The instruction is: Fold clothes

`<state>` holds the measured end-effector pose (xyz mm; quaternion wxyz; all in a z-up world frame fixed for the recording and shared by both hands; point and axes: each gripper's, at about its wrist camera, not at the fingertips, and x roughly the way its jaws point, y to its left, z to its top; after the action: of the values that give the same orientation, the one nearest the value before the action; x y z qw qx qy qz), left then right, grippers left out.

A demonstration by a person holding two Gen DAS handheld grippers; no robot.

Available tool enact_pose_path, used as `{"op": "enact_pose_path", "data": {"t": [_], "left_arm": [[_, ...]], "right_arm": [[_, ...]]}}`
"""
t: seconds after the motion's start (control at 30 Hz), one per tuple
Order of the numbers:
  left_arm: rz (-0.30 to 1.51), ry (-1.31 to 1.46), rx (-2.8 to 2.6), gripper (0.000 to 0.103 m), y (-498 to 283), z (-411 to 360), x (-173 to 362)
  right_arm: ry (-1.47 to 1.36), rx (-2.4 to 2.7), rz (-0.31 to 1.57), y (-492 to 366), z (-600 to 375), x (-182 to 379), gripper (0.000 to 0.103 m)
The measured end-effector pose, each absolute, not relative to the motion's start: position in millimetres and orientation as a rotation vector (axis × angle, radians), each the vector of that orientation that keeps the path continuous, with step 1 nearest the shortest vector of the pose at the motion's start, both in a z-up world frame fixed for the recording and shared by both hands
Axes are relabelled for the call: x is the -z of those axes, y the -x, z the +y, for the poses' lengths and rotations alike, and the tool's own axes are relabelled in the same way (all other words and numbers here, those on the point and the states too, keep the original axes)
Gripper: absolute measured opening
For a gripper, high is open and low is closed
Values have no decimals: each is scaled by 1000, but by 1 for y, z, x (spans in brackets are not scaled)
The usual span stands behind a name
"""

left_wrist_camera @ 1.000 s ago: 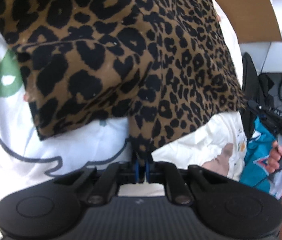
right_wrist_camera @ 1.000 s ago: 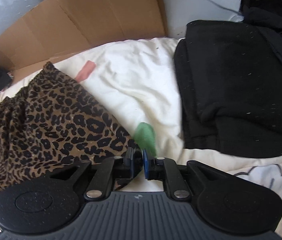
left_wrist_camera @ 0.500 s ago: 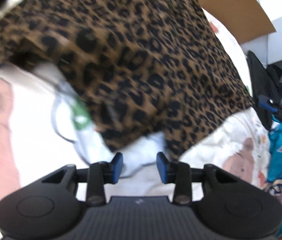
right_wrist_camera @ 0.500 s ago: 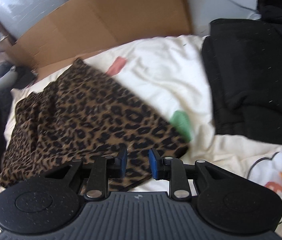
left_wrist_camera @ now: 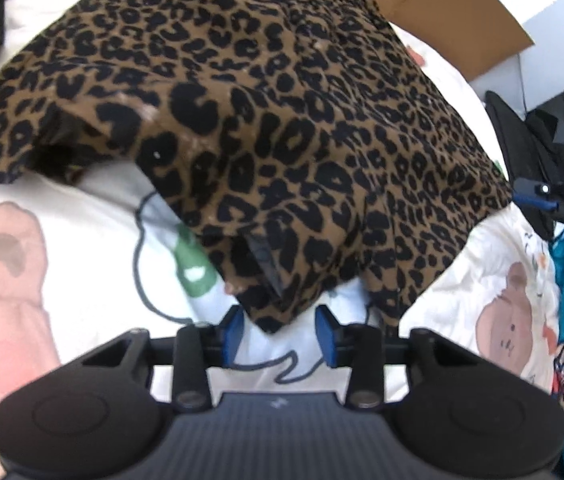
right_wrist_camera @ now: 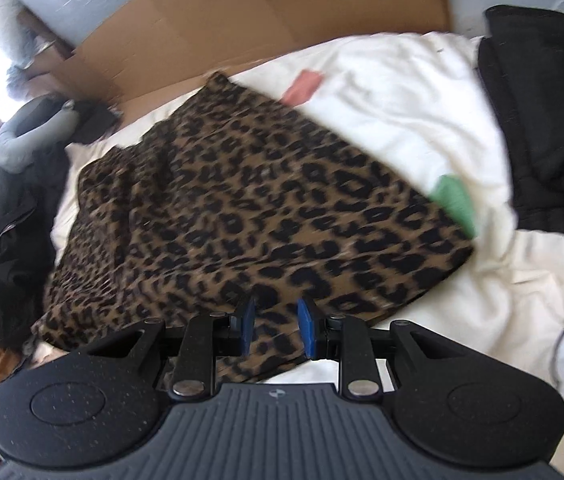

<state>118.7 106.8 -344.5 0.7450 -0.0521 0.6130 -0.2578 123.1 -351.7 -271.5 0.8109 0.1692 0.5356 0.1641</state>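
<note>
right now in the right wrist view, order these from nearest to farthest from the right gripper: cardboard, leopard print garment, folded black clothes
1. leopard print garment, directly under the right gripper
2. folded black clothes, off to the right
3. cardboard, along the far edge, behind the garment

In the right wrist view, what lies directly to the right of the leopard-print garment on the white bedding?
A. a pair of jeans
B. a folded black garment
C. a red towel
B: the black garment lies on the white bedding, right of the leopard-print garment.

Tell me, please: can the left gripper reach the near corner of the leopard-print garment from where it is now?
Probably yes. The left gripper has its closing jaws either side of the leopard-print garment corner, pads not yet pressing, nothing between.
</note>
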Motion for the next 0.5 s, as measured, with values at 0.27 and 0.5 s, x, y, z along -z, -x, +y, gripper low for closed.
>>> {"op": "enact_pose_path", "data": {"t": [0.27,0.5], "left_arm": [[1267,129,641,4,-114,105,332],[1257,139,695,4,-109,106,318]], "right_arm": [[-449,-553,1262,-99,-290,295,26],[-566,-685,1336,-81,-242,304,26]]}}
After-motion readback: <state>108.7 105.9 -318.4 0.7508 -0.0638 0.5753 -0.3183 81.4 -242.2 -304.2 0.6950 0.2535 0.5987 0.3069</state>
